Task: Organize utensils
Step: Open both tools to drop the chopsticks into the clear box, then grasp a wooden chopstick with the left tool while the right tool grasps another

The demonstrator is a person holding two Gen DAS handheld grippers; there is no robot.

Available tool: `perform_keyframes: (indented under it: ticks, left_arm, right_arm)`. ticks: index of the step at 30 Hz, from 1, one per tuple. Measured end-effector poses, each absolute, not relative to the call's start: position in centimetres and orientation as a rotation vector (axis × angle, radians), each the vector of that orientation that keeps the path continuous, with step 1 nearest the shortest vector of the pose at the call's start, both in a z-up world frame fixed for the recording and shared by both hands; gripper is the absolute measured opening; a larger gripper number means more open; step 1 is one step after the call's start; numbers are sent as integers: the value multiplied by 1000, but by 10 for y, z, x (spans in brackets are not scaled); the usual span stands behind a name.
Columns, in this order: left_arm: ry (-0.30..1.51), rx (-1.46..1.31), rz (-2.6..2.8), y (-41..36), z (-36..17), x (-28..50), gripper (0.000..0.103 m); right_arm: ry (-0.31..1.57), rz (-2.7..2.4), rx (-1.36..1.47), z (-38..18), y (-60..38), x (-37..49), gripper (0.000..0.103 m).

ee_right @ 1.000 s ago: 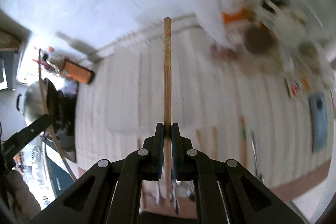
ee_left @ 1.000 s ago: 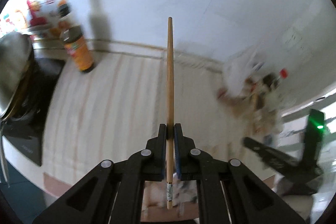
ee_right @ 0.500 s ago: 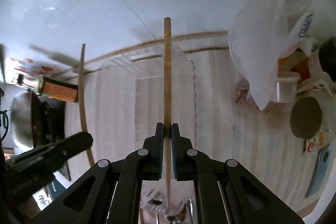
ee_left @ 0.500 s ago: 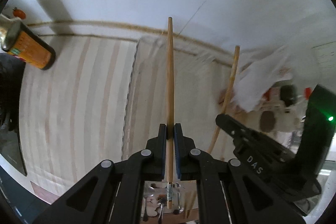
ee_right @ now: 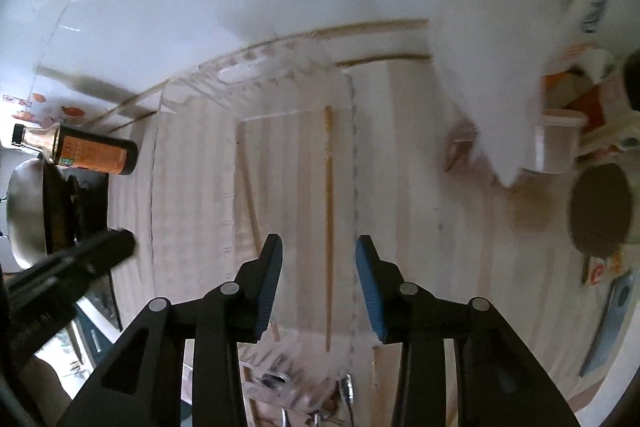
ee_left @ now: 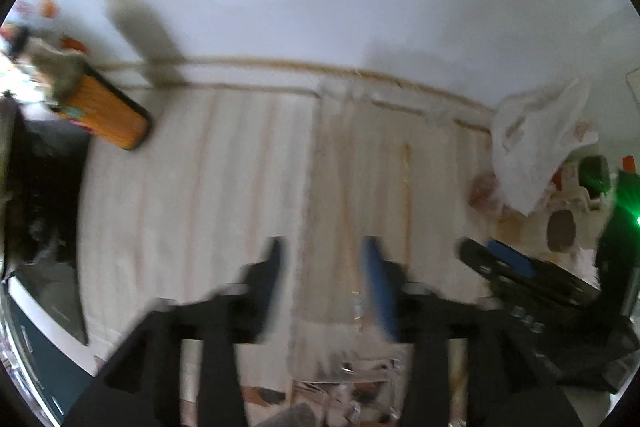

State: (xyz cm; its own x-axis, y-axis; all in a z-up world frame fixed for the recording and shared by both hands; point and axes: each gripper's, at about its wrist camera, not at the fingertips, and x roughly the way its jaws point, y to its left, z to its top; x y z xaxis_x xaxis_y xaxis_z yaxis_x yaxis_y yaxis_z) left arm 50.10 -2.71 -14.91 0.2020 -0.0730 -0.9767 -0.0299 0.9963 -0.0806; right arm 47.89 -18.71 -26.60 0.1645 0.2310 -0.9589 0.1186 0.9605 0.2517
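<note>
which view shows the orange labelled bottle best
The right wrist view: the orange-labelled bottle is fairly sharp there, showing its dark cap, neck and label. The left wrist view also catches it, but motion blur smears it and its top is indistinct.

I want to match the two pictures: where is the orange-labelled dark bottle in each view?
Left wrist view: the orange-labelled dark bottle stands at the far left, near the wall, blurred.
Right wrist view: the same bottle is at the left edge, beside the metal wok.
Shared landmark: the white plastic bag, on the right in both.
</note>
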Motion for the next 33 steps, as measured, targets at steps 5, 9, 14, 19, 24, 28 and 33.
perform_keyframes:
  ticks: [5,9,14,19,24,28,33]
  left_arm:
    - [1198,-50,45,-10,-130,472,100]
    - [1166,-36,61,0,-133,452,103]
    - [1172,-13,75,3,-149,419,103]
    - [1252,76,77,3,-188,372,103]
    - [1413,88,55,7,-249,332,99]
    - [1537,36,-11,1,-292,315,77]
    - [1578,57,-52,-8,-314,308,43]
  right_arm:
    - [1293,4,251,-235,-198,442,65]
    - [1178,-58,221,-219,-201,408,75]
    - [1175,-102,244,-227,-207,364,74]
    - [1287,-109,276,-271,-210,319,61]
    - [1453,-125,317,-329,-215,280,34]
    - [1500,-134,337,-354,-217,262,32]
    - [1522,-139,311,-371,-213,255,31]
